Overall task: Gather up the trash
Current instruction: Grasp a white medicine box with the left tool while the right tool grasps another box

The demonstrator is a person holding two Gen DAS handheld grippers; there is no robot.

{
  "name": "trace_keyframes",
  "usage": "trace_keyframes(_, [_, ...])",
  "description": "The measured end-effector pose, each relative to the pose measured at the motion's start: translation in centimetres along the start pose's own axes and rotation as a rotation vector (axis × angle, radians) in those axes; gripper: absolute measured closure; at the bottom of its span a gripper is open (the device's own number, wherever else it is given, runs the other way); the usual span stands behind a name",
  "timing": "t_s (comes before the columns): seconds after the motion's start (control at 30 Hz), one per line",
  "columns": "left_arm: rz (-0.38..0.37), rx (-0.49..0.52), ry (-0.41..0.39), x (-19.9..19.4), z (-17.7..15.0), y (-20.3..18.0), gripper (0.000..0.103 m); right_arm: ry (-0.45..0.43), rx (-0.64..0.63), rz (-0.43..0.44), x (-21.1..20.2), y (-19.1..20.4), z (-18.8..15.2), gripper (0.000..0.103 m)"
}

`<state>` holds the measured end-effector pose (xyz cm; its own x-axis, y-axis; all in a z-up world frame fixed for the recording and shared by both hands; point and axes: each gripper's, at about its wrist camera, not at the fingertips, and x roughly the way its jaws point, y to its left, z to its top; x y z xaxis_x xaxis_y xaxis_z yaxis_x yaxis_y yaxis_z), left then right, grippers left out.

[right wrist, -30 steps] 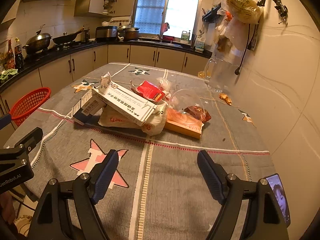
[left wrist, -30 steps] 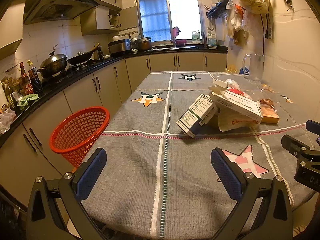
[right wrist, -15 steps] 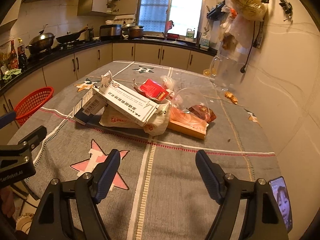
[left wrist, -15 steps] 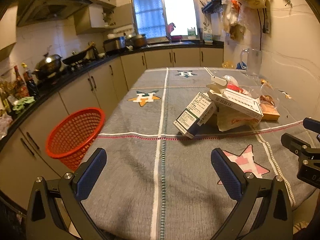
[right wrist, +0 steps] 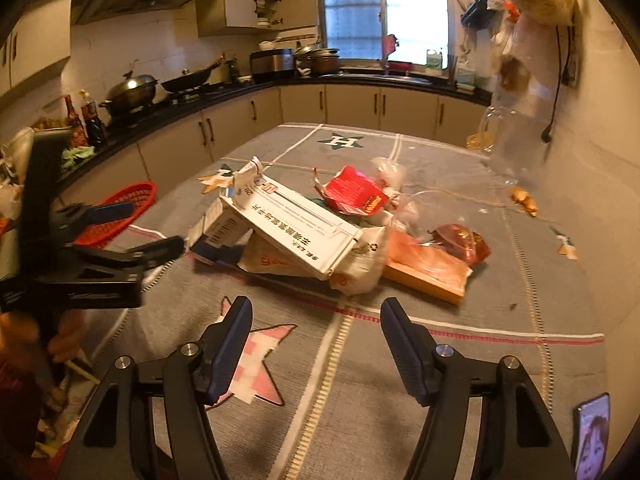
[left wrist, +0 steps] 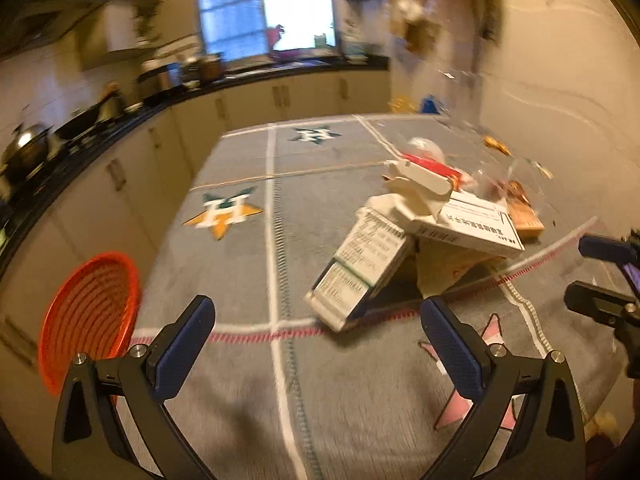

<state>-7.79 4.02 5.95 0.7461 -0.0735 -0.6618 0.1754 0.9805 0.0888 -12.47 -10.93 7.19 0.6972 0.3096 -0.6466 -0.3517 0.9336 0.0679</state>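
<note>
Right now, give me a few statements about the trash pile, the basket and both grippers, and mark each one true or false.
1. The left gripper is open and holds nothing. True.
2. The right gripper is shut on the red wrapper. False: it is open and empty; the wrapper lies in the pile.
3. The long white box rests on top of other trash. True.
4. The orange basket sits in the middle of the table. False: it stands off the table's edge, beside the cabinets.
5. The basket already holds boxes. False: no boxes show inside it.
</note>
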Motion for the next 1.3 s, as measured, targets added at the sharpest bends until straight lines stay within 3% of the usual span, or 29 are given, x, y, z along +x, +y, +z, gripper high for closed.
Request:
trace_keyframes(0.07, [-0.026, 0.042, 0.016, 1.3, 0.8, -0.2, 0.001, -0.001, 0.000, 0.008, 0.0, -0.3, 0.1, 0.032])
trace_keyframes(0.13, [-0.041, 0.070, 0.043, 2.8, 1.4, -0.3, 0.016, 0.002, -0.016, 0.025, -0.1, -0.5, 0.2, 0.032])
trace_keyframes(0.2, [-0.072, 0.090, 0.074, 4.1, 1.9, -0.4, 0.021, 0.002, -0.039, 0.044, -0.2, -0.5, 0.4, 0.032])
trace_keyframes(0.43, [-0.133, 0.149, 0.090, 6.2, 2.5, -1.1, 0.024, 0.013, -0.113, 0.147, -0.1, -0.3, 2.6, 0.032])
trace_keyframes(0.47, [-0.127, 0.148, 0.086, 6.3, 2.5, -1.3, 0.031, 0.015, -0.131, 0.148, 0.2, -0.2, 3.0, 0.032])
trace_keyframes(0.5, [-0.121, 0.144, 0.092, 6.6, 2.5, -1.3, 0.051, 0.016, -0.145, 0.148, 0.5, 0.1, 3.4, 0.032])
trace_keyframes(0.53, [-0.126, 0.140, 0.110, 7.0, 2.5, -1.4, 0.061, 0.026, -0.159, 0.147, 1.0, 0.3, 3.7, 0.032])
trace_keyframes(0.67, [-0.128, 0.119, 0.103, 6.8, 2.2, -1.0, 0.070, 0.065, -0.212, 0.160, 3.1, 0.9, 4.9, 0.032])
trace_keyframes(0.87, [-0.124, 0.036, 0.083, 5.3, 1.1, 0.8, 0.069, 0.145, -0.250, 0.200, 6.0, 0.8, 5.9, 0.032])
trace_keyframes(1.07, [-0.121, -0.043, 0.058, 4.0, 0.3, 2.1, 0.069, 0.192, -0.295, 0.245, 7.2, 1.8, 4.7, 0.032])
trace_keyframes(1.2, [-0.114, -0.060, 0.050, 3.6, 0.1, 2.4, 0.069, 0.190, -0.357, 0.202, 7.9, 2.6, 3.9, 0.032])
trace_keyframes(1.3, [-0.109, -0.069, 0.048, 3.4, 0.0, 2.5, 0.069, 0.208, -0.336, 0.200, 8.8, 2.0, 4.2, 0.033])
